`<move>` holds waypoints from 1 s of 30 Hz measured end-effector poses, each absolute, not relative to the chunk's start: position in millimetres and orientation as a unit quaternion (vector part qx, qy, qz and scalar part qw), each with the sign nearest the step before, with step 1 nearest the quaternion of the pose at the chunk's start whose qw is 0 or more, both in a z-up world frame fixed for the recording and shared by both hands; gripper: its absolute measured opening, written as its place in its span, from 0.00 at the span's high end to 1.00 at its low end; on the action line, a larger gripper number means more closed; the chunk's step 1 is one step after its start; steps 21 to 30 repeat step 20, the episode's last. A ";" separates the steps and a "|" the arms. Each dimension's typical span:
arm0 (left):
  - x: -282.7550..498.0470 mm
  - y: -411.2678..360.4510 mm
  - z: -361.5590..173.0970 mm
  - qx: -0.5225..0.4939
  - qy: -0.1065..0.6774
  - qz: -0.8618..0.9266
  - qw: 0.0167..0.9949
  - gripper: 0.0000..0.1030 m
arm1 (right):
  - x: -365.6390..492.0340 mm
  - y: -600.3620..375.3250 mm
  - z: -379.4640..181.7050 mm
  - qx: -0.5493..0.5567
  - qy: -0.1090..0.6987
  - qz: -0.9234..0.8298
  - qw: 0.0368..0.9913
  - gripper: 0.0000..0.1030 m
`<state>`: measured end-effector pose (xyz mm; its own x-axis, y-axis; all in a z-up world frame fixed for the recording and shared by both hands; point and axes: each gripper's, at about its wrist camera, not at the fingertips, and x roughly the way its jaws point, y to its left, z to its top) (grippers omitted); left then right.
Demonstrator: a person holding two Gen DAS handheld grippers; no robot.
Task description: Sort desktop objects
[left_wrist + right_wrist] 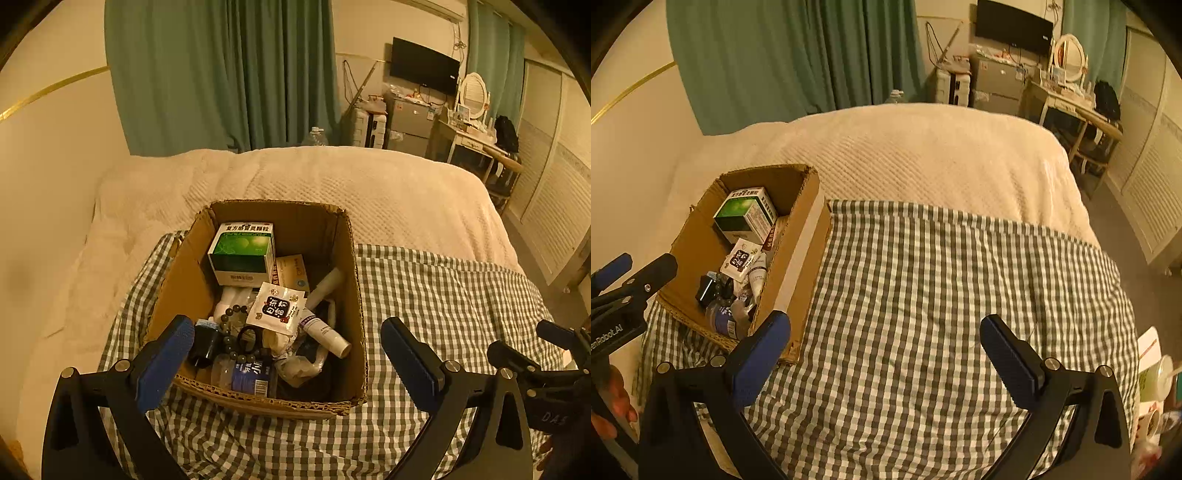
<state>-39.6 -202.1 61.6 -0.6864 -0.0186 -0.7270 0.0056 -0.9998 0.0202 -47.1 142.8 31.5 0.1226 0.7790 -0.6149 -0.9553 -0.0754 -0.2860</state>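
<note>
A cardboard box point(173, 280) stands on a green checked cloth point(443, 314) on the bed. It holds a green medicine box point(242, 253), a white sachet point(277, 308), a white tube point(325, 330), a bead bracelet point(231, 332), a water bottle point(243, 376) and other small items. My left gripper point(288, 350) is open and empty, hovering over the box's near edge. My right gripper point(886, 343) is open and empty above the bare checked cloth point(923, 295), to the right of the box point(798, 251).
A cream quilt point(332, 177) covers the bed beyond the cloth. Green curtains point(221, 74) hang behind. A dressing table with mirror point(472, 122) and a wall TV stand at the far right. Cups and packets point(1156, 376) sit off the bed's right edge.
</note>
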 end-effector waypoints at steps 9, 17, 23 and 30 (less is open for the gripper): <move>-39.0 -200.5 59.2 0.406 0.004 -0.914 -0.013 0.00 | -50.7 140.7 25.8 -0.361 0.130 0.647 0.659 0.01; -39.5 -201.9 54.4 0.406 -0.020 -0.914 0.004 0.00 | -52.1 141.8 22.3 -0.371 0.127 0.641 0.660 0.01; -38.5 -199.8 55.5 0.402 -0.030 -0.915 0.005 0.00 | -51.4 142.3 22.0 -0.372 0.127 0.640 0.660 0.01; -38.5 -199.8 55.5 0.402 -0.030 -0.915 0.005 0.00 | -51.4 142.3 22.0 -0.372 0.127 0.640 0.660 0.01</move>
